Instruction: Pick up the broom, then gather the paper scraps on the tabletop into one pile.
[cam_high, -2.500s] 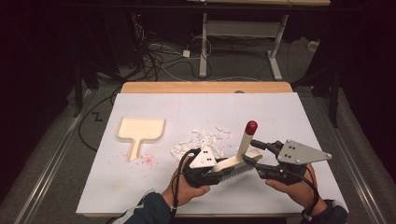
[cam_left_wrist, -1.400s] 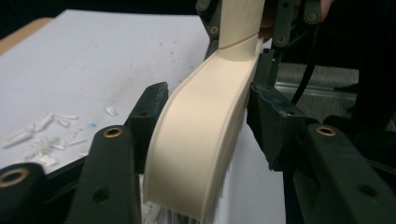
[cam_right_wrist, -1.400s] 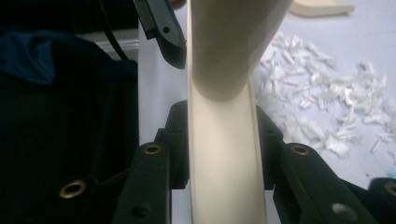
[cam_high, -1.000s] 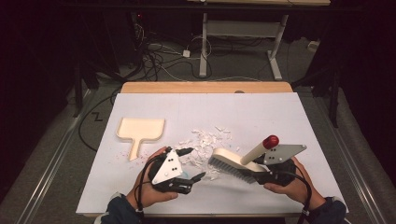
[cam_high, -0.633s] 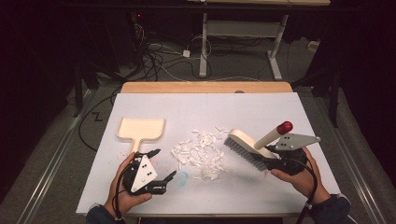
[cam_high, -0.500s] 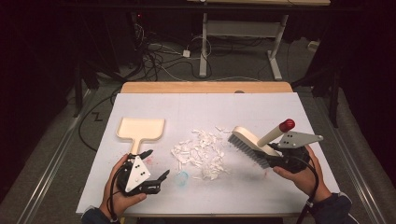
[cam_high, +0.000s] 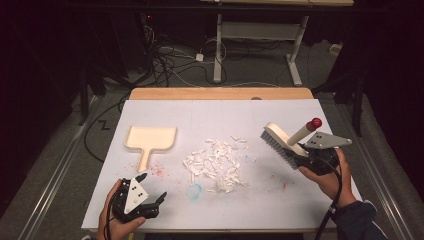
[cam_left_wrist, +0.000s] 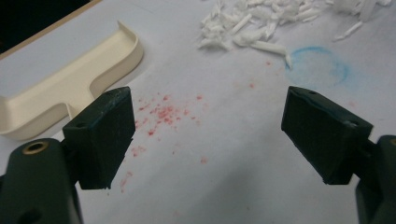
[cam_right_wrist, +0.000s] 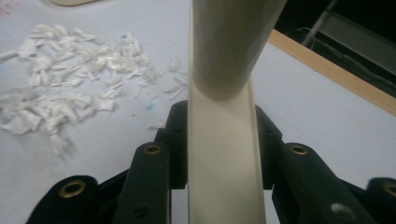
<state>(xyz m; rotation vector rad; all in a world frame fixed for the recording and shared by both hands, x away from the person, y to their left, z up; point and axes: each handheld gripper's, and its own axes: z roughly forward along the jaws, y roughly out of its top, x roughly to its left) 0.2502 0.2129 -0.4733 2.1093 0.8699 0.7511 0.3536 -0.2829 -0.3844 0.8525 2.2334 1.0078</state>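
A cream dustpan (cam_high: 150, 140) lies flat on the left of the white sheet, handle toward me; its edge shows in the left gripper view (cam_left_wrist: 60, 88). White paper scraps (cam_high: 217, 162) are piled at the centre. My left gripper (cam_high: 152, 186) rests near the front left edge, just short of the dustpan handle. Its jaws have just been opening, and they stand wide apart (cam_left_wrist: 205, 121) with nothing between them. My right gripper (cam_high: 302, 157) is shut on the back of a cream brush (cam_high: 280, 142) with a red-tipped handle, held tilted above the sheet to the right of the scraps (cam_right_wrist: 60, 98).
Red specks (cam_high: 157, 171) and a blue ring mark (cam_high: 195, 190) stain the sheet near the left gripper. A wooden table edge (cam_high: 220, 93) runs along the far side. Beyond it are floor cables and desk legs.
The left gripper has left the brush and moved left and down to the front left, its jaws spreading. The right gripper has carried the brush rightward, away from the scraps.
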